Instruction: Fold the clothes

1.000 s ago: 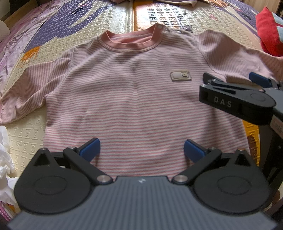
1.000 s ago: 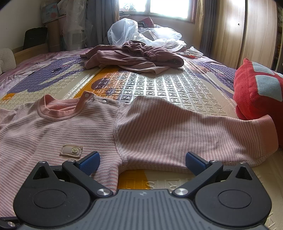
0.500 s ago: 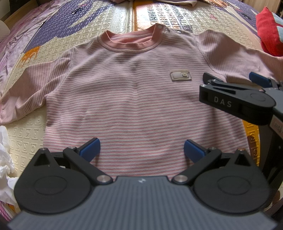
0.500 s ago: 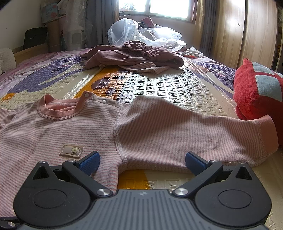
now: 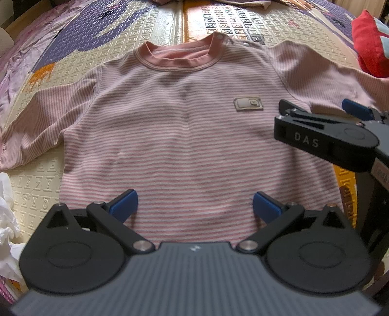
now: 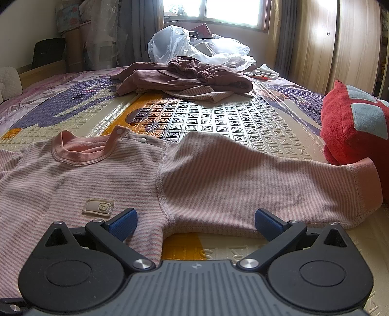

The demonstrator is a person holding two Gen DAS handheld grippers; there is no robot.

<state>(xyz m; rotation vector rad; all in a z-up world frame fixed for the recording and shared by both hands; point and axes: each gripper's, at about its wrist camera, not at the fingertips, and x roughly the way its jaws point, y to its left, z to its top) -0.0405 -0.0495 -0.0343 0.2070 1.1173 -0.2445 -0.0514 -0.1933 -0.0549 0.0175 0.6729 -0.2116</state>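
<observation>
Nothing moved since earlier; striped shirt (image 5: 189,136) lies flat, face up on play mat (image 5: 218,21), no fold made, all folding left; left claw (image 5: 194,206) and right claw (image 6: 195,220) both wide open, empty

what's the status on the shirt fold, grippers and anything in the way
Left gripper open, low over the hem. Right gripper open at the armpit. Striped shirt flat, unfolded. Red pillow touching the sleeve cuff.
</observation>
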